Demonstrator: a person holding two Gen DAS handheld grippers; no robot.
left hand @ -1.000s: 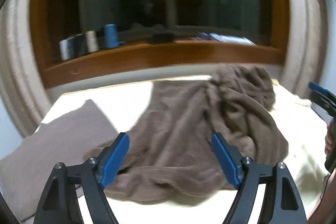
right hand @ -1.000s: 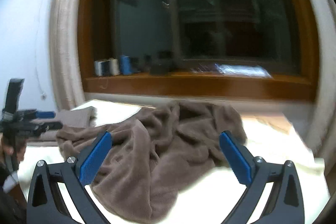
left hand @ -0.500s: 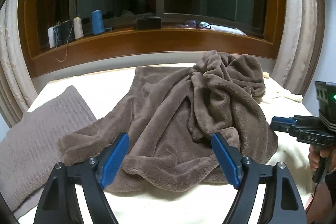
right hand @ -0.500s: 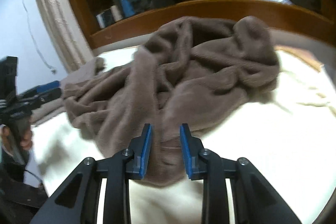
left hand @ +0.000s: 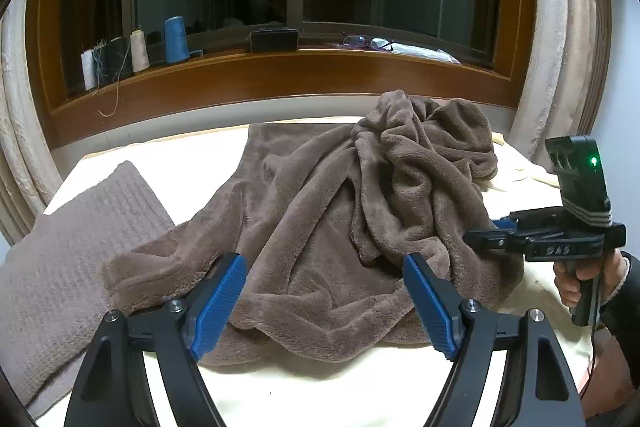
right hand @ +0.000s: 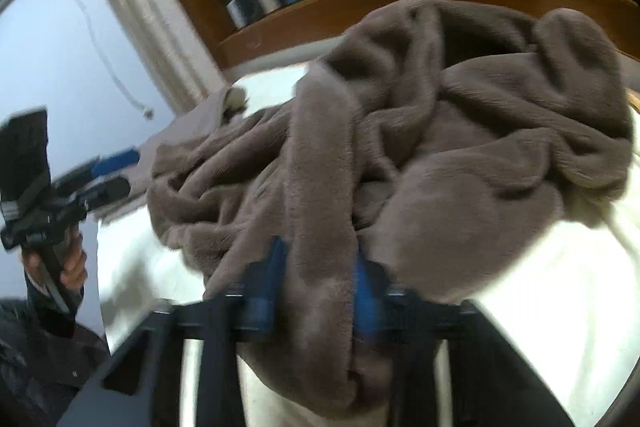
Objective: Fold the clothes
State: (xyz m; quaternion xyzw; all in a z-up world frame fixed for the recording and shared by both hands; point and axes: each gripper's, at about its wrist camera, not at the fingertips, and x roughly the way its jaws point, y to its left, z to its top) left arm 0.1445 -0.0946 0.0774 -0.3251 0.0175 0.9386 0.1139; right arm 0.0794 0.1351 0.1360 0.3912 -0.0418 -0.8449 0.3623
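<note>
From the left wrist view, the left gripper [left hand: 322,301] is hovering with its jaws wide apart and empty over the near hem of the brown fleece garment [left hand: 320,227], which is lying crumpled on the cream bed sheet [left hand: 340,391] beside a grey pillow [left hand: 76,251]. From the right wrist view, the right gripper [right hand: 316,279] is clamping a thick fold of this garment [right hand: 420,147], its jaws having just been closing on it. I think the left one should be taking a matching edge, so the cloth is spreading flat and not bunching.
</note>
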